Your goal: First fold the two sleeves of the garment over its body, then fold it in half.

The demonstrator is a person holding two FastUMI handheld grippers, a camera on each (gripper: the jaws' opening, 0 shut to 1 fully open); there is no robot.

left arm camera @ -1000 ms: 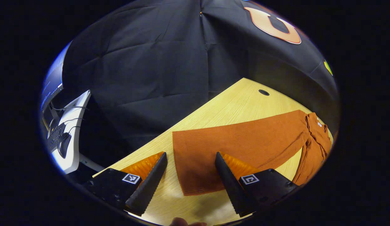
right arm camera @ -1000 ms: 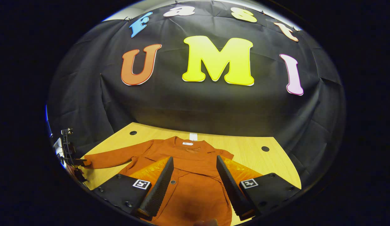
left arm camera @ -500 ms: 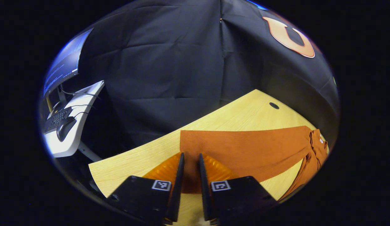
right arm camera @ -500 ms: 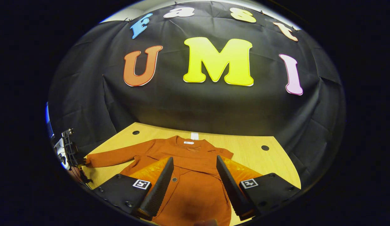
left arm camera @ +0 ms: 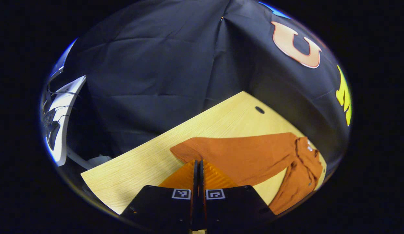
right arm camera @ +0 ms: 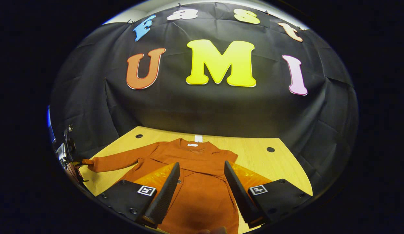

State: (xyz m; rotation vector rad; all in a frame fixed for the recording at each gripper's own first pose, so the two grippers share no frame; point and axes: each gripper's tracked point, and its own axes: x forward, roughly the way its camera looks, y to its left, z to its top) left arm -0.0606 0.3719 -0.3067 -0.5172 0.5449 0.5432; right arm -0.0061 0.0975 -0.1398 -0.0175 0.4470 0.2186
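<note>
Garment [right arm camera: 202, 169] spread flat on the counter [left arm camera: 137, 165].
Left gripper [left arm camera: 198, 165] jaws pressed together at the sleeve [left arm camera: 234, 154] cuff; the pinch itself is hidden. Right gripper [right arm camera: 202, 172] jaws spread above the body; far sleeve already folded over.

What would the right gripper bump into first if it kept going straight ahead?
Probably the orange garment: the right gripper is open and points over its body toward the collar. If it passes above, the black cloth wall comes next.
</note>
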